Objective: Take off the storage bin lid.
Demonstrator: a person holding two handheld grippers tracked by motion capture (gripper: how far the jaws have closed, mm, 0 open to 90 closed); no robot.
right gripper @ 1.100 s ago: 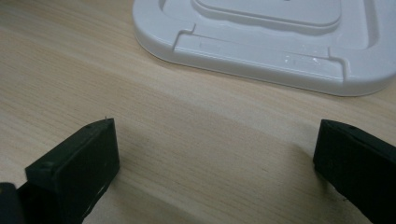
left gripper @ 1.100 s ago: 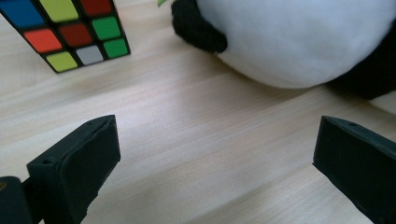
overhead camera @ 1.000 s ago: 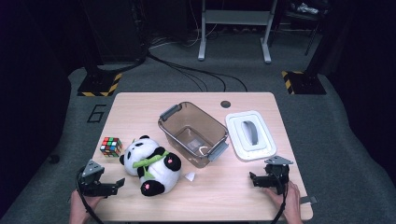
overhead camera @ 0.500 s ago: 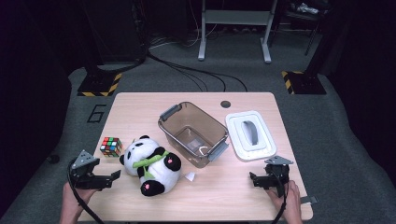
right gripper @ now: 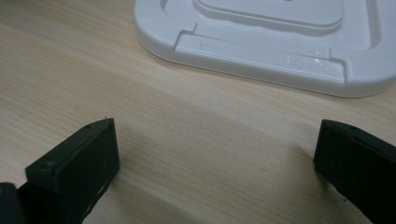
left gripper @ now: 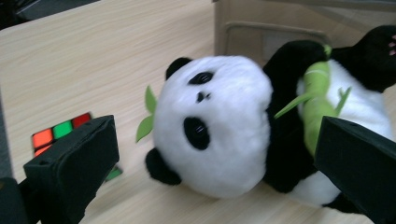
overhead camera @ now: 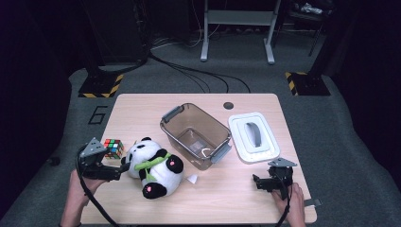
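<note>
L gripper (overhead camera: 124, 169) is held w/ fingers (left gripper: 74, 168) spread wide, nothing gripped; the panda plush (overhead camera: 153, 166) is lying just ahead, between cube (overhead camera: 113, 147) and clear bin (overhead camera: 196, 135) on the worktop (overhead camera: 236, 198). R gripper (right gripper: 219, 172) is kept wide open, empty, near the white lid (right gripper: 280, 42).

Left gripper (overhead camera: 124, 166) now shifted right along the counter's (overhead camera: 142, 106) near edge, up against the black-and-white plush panda (overhead camera: 152, 166) holding a green bamboo sprig. Fingers (left gripper: 70, 172) spread wide on either side of the panda's head. Left hand (overhead camera: 78, 184) carried along behind it.
</note>
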